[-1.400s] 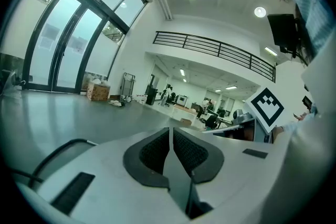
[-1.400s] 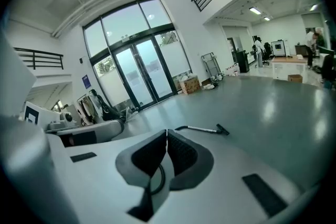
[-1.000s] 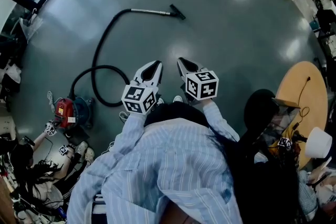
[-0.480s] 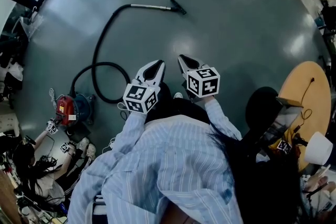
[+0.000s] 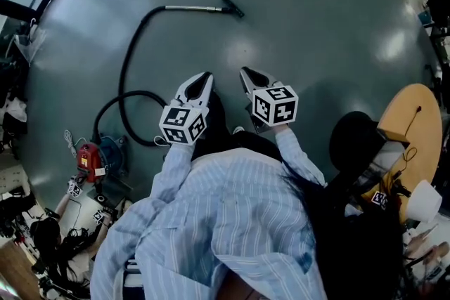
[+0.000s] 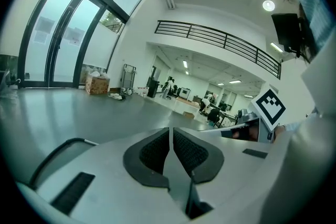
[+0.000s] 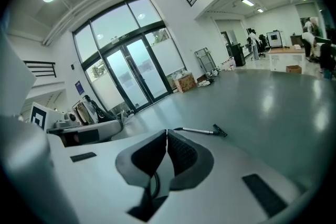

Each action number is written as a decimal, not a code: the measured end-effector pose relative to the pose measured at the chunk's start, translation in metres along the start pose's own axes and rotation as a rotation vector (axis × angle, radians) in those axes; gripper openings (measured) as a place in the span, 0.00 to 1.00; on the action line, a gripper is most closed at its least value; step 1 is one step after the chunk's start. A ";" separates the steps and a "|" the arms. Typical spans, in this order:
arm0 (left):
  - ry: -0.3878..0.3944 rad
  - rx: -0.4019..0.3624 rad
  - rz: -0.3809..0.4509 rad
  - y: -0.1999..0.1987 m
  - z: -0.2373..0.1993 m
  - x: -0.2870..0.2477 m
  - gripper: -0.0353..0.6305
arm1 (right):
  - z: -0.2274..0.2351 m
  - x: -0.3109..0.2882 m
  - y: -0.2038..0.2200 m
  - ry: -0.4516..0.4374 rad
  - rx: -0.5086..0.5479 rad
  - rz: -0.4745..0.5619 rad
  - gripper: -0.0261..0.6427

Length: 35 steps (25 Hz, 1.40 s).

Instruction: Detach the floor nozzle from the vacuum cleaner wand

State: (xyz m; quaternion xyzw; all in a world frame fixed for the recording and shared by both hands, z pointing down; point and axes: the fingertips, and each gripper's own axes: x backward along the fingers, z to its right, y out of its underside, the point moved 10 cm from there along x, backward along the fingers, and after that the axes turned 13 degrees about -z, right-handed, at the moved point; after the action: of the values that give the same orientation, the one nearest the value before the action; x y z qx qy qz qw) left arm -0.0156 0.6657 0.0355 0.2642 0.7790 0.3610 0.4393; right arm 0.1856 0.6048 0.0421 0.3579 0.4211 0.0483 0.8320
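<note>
A black floor nozzle (image 5: 233, 6) sits on the end of a silver wand (image 5: 193, 8) lying on the grey floor, far ahead of me. The nozzle (image 7: 220, 130) and wand (image 7: 195, 130) also show small in the right gripper view. A black hose (image 5: 130, 63) curves from the wand back to the red and blue vacuum body (image 5: 95, 156) at the left. My left gripper (image 5: 205, 76) and right gripper (image 5: 245, 72) are held side by side above the floor, well short of the nozzle. Both are shut with nothing between the jaws.
A round wooden table (image 5: 416, 130) stands at the right with a cable on it. A person with gear sits on the floor at the lower left (image 5: 49, 239). Glass doors (image 7: 128, 78) and boxes (image 7: 185, 82) line the far wall.
Both grippers have moved forward over the floor toward the wand, side by side. The vacuum body and hose have slid lower in the head view. Jaws stayed shut.
</note>
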 end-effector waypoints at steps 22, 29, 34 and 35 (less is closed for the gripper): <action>0.133 0.014 -0.140 -0.184 -0.226 -0.167 0.09 | 0.083 -0.171 -0.218 0.118 -0.167 -0.008 0.06; 0.108 0.017 -0.213 -0.210 -0.250 -0.232 0.09 | 0.135 -0.209 -0.263 0.093 -0.203 -0.057 0.06; 0.089 -0.031 -0.262 -0.239 -0.265 -0.301 0.09 | 0.194 -0.238 -0.311 0.070 -0.143 -0.107 0.06; 0.089 -0.054 -0.272 -0.242 -0.266 -0.318 0.09 | 0.210 -0.242 -0.316 0.066 -0.133 -0.114 0.06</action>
State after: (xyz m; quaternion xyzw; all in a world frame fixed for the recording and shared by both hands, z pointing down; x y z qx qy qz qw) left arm -0.1206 0.2007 0.0943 0.1280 0.8164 0.3304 0.4561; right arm 0.1149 0.1624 0.0840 0.2753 0.4641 0.0405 0.8409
